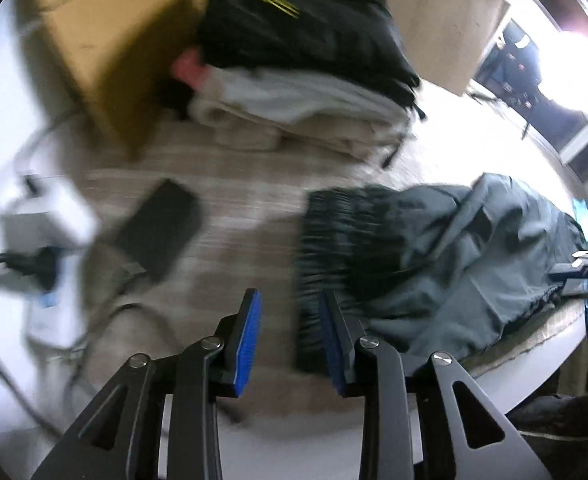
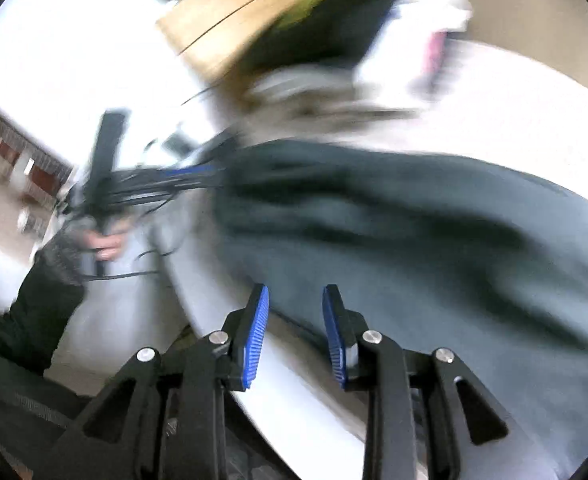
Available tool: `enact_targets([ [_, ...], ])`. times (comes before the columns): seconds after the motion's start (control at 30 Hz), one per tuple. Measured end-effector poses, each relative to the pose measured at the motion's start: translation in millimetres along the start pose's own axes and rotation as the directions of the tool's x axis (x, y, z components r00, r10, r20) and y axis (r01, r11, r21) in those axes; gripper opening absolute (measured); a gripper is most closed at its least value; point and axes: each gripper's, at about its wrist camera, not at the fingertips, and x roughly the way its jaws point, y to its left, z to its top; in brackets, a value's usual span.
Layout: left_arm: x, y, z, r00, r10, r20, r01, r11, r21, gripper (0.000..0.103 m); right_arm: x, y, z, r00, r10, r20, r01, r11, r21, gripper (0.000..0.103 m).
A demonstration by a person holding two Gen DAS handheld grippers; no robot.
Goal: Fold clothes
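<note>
On the beige woven cloth [image 1: 222,200] covering the table: one crumpled grey-green cotton garment [image 1: 474,256] with a dark ribbed waistband [image 1: 334,236], lying just ahead of both grippers. Behind it, a stack of folded clothes [image 1: 306,76], black over cream, beside a tan cardboard box [image 1: 106,40]. Left gripper [image 1: 290,340] and right gripper [image 2: 294,332]: ridged blue pads [image 1: 248,340] apart, nothing between them.
</note>
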Motion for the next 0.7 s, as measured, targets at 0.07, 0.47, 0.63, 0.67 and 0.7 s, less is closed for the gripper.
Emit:
enact_targets([
  [0.07, -17.9, 1.6, -3.1, 0.999, 0.027, 0.019, -0.027, 1.000, -0.014, 0.029, -42.3, -58.8, -25.9, 0.989, -0.146, 0.007, 0.144, 0.981, 0.128, 0.028],
  [0.47, 33.4, -295.7, -18.2, 0.919, -0.356, -0.173, 0.395, 0.811, 0.431, 0.037, -259.6, -313.3, -218.1, 0.887, -0.450, 0.100, 0.213, 0.593, 0.777, 0.038],
  [0.63, 76.1, -375.3, -30.5, 0.935, -0.257, -0.244, 0.352, 0.751, 0.558, 0.037, -292.7, -349.6, -253.4, 0.829, -0.559, 0.013, 0.328, 0.505, 0.798, 0.038],
  [0.67, 82.0, -380.0, -32.8, 0.936, -0.244, -0.255, 0.348, 0.755, 0.556, 0.037, -302.6, -356.2, -260.2, 0.819, -0.574, 0.007, 0.337, 0.491, 0.803, 0.038],
  [0.7, 87.8, -384.3, -35.2, 0.936, -0.231, -0.266, 0.344, 0.759, 0.553, 0.037, -313.8, -363.6, -266.7, 0.812, -0.584, 0.014, 0.335, 0.485, 0.808, 0.038],
])
